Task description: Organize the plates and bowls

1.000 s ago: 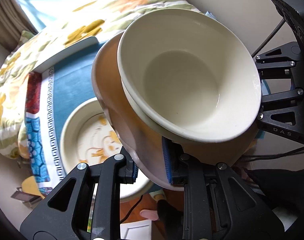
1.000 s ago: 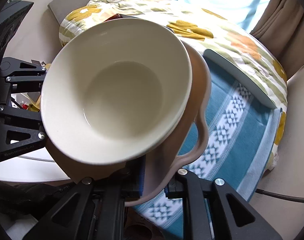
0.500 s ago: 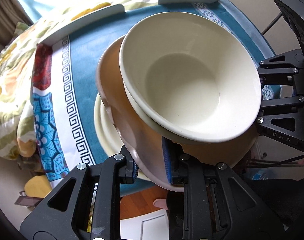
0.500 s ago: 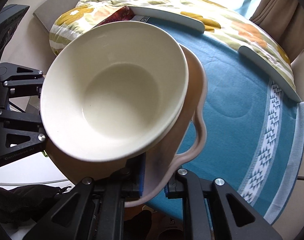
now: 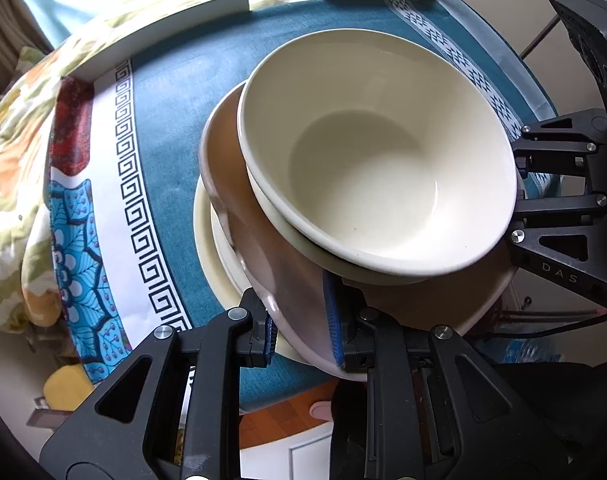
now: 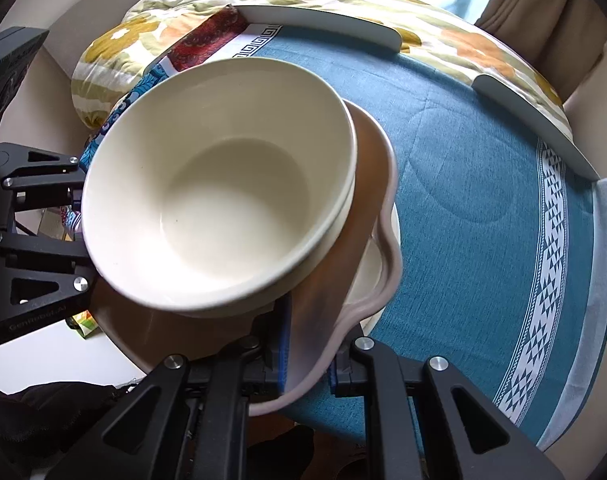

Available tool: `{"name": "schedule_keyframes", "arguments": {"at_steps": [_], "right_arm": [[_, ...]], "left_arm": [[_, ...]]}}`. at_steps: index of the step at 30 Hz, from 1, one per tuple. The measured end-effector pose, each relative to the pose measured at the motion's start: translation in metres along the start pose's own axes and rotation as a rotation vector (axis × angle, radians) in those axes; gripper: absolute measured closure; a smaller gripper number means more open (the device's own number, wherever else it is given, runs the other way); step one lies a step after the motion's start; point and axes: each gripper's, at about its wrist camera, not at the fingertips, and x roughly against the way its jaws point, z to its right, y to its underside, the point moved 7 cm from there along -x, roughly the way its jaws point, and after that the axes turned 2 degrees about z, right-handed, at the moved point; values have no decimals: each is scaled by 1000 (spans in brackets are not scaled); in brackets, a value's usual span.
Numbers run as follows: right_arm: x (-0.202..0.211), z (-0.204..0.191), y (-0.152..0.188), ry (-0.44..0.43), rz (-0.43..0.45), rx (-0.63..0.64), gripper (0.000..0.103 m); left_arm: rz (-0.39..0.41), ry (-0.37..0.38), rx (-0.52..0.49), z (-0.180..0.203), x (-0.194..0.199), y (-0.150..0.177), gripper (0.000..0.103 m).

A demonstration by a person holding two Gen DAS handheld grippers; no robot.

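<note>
The left gripper (image 5: 299, 336) and right gripper (image 6: 309, 354) each have jaws clamped on the pink plate's (image 5: 287, 280) rim. A white bowl (image 5: 375, 168) sits on it, above a cream plate (image 5: 211, 248) on the counter (image 6: 483, 168).

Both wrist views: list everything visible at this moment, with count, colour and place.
Cream bowls: two, nested, sitting in the pink dish.
Pink dish: one, wavy rim, clamped at opposite edges by both grippers, above the cream plate.
Cream plate: at least one, on the tablecloth, mostly hidden under the dish.
Tablecloth: one, teal with white patterned border, over the table.
Grey rails: several, along the table's far edge.
Floral quilt: one, yellow and orange, beyond the table.
Left gripper: black, blue pads, shut on the dish rim.
Right gripper: black, blue pads, shut on the opposite rim.
</note>
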Motion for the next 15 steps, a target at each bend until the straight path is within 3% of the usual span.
{"name": "schedule_keyframes", "arguments": {"at_steps": [8, 15], "right_arm": [[-3, 3, 0, -12, -27, -33, 89], [-6, 3, 1, -49, -119, -80, 86]], "left_arm": [[-8, -13, -18, -1, -1, 0, 85], [-89, 19, -11, -2, -1, -4, 85]]}}
